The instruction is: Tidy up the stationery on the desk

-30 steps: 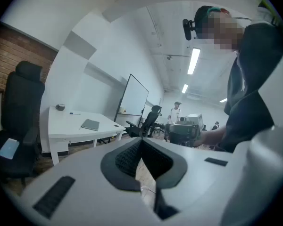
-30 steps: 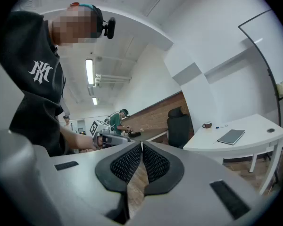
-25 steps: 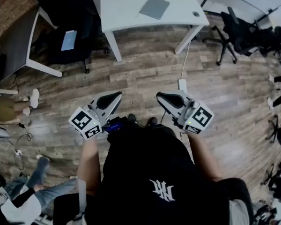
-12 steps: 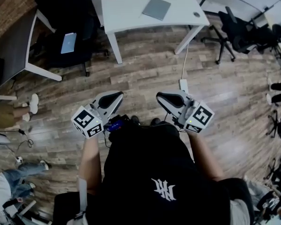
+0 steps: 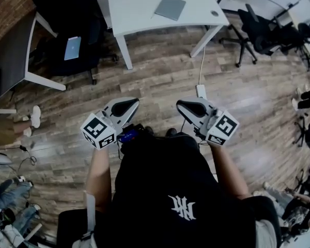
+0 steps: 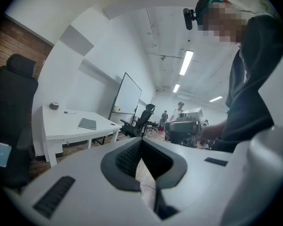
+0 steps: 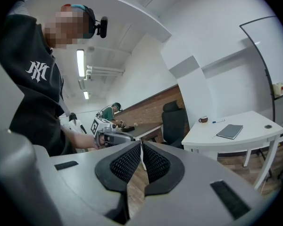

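Everything to be tidied lies ahead of the claws and well apart from them, on the white surface (image 5: 139,12) across a stretch of bare wood floor (image 5: 160,81). The left claw (image 5: 125,106) and right claw (image 5: 188,107) hang side by side close to the person's body, each clenched on nothing, pads pressed together with only floor showing beyond them. The grey notebook (image 5: 170,7) lies flat, skewed to the surface's front edge, roughly between the lines of the two claws and a little toward the right one, so the right claw looks the nearer for it. The blue pen (image 7: 218,122) and the mug (image 7: 203,119) sit farther back and toward the left claw's side. The next move is probably a walk forward, before any reach.
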